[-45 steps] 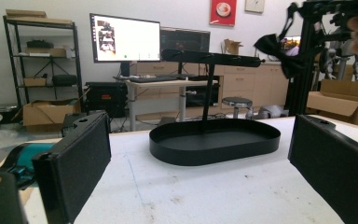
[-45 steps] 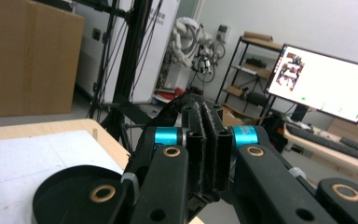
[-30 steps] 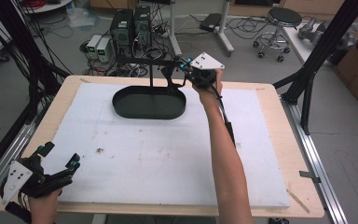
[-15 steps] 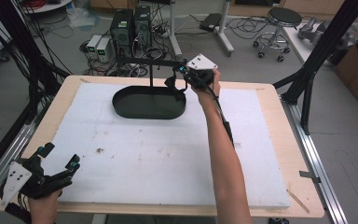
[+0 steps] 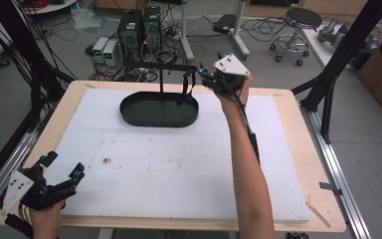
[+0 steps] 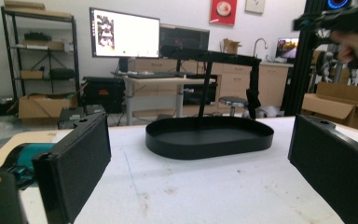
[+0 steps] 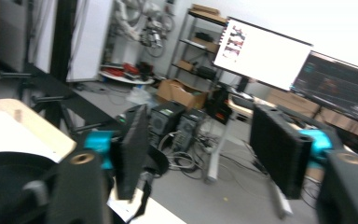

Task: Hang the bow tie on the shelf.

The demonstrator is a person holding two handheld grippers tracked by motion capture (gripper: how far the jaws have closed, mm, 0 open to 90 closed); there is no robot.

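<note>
A black oval tray (image 5: 129,115) lies at the back of the white mat, with a thin post and a crossbar (image 5: 171,67) rising from it. From the bar's right end a small black strap (image 5: 186,88) hangs over the tray. My right gripper (image 5: 204,74) is raised just right of that end, open, with nothing between its jaws. In the right gripper view its jaws stand apart around (image 7: 200,116), with the tray (image 7: 9,172) low at the left. My left gripper (image 5: 63,165) rests at the table's front left corner, wide open, facing the tray (image 6: 209,140) and strap (image 6: 253,98).
The white mat (image 5: 179,164) covers most of the wooden table (image 5: 298,149). Black frame struts (image 5: 338,64) stand at both sides. Computers (image 5: 139,30), cables and a stool (image 5: 303,22) are on the floor behind the table.
My right gripper has drawn back a little to the right and up from the bar's end. The strap still hangs from the bar. The left gripper has stayed put.
</note>
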